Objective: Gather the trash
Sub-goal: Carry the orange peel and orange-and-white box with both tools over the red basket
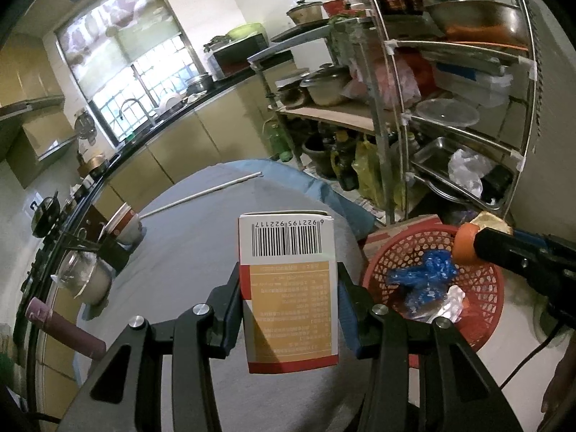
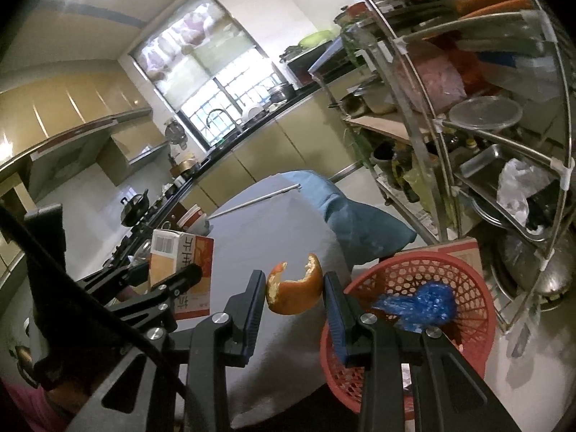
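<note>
Pinching a carton [image 1: 288,288] upright between its fingers, the left gripper [image 1: 289,309] angles down over the grey tabletop [image 1: 187,252]. Right gripper [image 2: 294,297] clamps an orange peel [image 2: 293,293], tilted down, beside the red basket [image 2: 478,309] holding a blue bag [image 2: 421,304].

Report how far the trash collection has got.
Done: a blue bag and crumpled white wrapper lie in the red basket. In hand: the left tool grips a carton; the right tool grips an orange peel, neither dropped yet. Left: a paper cup and thin stick on the table.
</note>
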{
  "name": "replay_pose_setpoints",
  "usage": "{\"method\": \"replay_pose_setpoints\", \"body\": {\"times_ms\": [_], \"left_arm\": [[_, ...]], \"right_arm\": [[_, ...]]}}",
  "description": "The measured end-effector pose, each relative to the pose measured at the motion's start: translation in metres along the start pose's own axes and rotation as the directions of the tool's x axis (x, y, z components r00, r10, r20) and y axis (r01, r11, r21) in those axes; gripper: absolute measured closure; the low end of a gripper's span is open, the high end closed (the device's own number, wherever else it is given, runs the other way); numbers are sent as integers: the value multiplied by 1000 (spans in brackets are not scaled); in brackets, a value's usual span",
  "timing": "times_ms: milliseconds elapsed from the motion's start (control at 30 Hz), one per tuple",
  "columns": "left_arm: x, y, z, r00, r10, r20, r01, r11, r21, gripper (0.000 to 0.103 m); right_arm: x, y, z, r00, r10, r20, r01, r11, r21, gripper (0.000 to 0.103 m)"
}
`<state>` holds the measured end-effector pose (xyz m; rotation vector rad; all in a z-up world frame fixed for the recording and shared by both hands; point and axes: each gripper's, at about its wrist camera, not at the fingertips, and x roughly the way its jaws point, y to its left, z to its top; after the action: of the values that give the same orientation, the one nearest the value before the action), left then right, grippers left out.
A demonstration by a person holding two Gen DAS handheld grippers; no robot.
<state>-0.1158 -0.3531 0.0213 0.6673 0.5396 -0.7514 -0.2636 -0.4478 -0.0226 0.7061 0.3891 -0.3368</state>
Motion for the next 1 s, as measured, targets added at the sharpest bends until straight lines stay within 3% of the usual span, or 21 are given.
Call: {"method": "replay_pose_setpoints", "body": {"times_ms": [267, 533, 1000], "left_arm": [[7, -16, 5, 1000, -28, -10, 28, 999, 26, 55], [20, -31, 10, 994, -104, -27, 105, 994, 29, 55], [50, -48, 8, 958, -269, -96, 267, 963, -33, 55]], "right_arm": [[-8, -18, 2, 999, -32, 16, 32, 999, 33, 68], [-21, -40, 7, 995, -86, 43, 83, 994, 72, 68], [-23, -67, 5, 989, -144, 19, 141, 983, 121, 68]]}}
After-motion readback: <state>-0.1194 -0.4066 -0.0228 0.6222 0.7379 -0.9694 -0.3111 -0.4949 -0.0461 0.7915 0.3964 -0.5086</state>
